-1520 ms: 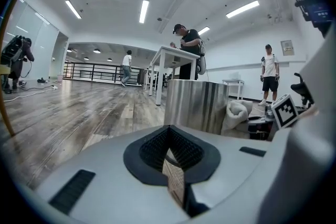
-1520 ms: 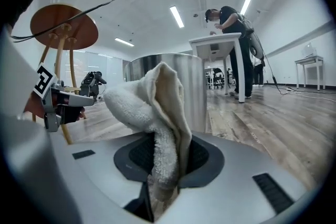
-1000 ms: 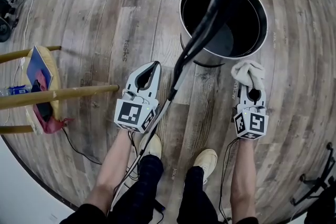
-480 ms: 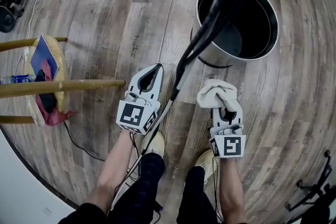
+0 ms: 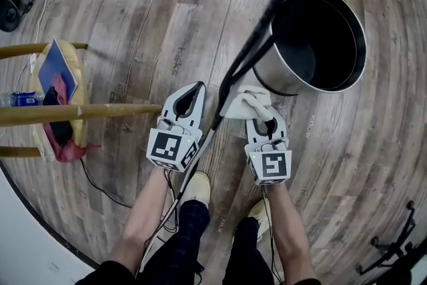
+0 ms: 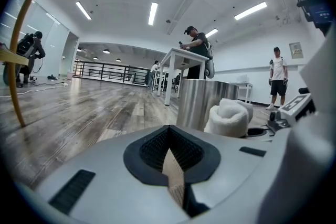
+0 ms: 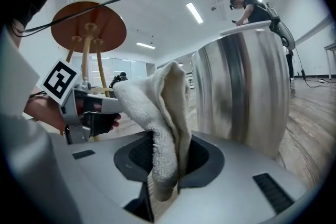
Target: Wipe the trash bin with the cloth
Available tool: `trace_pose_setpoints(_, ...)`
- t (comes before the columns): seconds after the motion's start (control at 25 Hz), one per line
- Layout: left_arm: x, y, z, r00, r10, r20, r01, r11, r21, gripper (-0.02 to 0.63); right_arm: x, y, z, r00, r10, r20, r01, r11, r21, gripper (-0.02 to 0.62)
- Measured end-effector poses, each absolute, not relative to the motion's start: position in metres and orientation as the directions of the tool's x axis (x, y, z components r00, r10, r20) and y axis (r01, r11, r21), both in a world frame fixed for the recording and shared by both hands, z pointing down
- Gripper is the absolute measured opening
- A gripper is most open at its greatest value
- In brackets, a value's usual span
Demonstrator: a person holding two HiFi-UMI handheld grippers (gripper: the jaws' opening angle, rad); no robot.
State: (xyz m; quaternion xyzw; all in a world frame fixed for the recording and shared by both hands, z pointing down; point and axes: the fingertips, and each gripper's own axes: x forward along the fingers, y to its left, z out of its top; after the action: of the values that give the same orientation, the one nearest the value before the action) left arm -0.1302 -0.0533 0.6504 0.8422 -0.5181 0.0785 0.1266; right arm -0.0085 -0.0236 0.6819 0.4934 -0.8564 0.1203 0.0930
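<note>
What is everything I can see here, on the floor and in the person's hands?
round shiny metal trash bin: one, silver outside, dark inside, floor ahead-right.
white terry cloth: one, cream-white, in the right gripper, near the bin's wall.
wooden stool: one, tan, left.
black cables: bundle, black, centre.
background people: several, far off.
pale shoes: two, bottom centre.
left gripper: one, white, shut, empty.
right gripper: one, white, shut on the cloth.

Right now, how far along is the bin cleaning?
Done: the cloth is clamped in the right gripper. In hand: it sits beside the outer wall of the trash bin; contact is unclear. Left: the wiping itself, as no wiped area shows. The left gripper is shut and empty.
</note>
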Motion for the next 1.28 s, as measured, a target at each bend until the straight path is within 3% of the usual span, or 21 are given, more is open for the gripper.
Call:
trace_pose_setpoints(0.64, -0.139, -0.071, 0.664, 0.449, -0.851, 0.272, -0.894, -0.429, 0.133, -0.005, 0.019, -0.072, 0.735, -0.368, -0.856, 0.363, -0.929, 0.359, -0.095, 0.095)
trace_pose_setpoints(0.92, -0.126, -0.070, 0.660, 0.466, -0.844, 0.267, -0.885, -0.448, 0.127, -0.005, 0.063, -0.051, 0.737, -0.309, -0.875, 0.372, -0.949, 0.310, -0.060, 0.095)
trace_pose_setpoints(1.28, -0.097, -0.064, 0.660, 0.500, -0.823, 0.268, -0.865, -0.486, 0.121, -0.005, 0.171, -0.030, 0.733, -0.109, -0.929, 0.354, -0.994, 0.093, -0.061, 0.095)
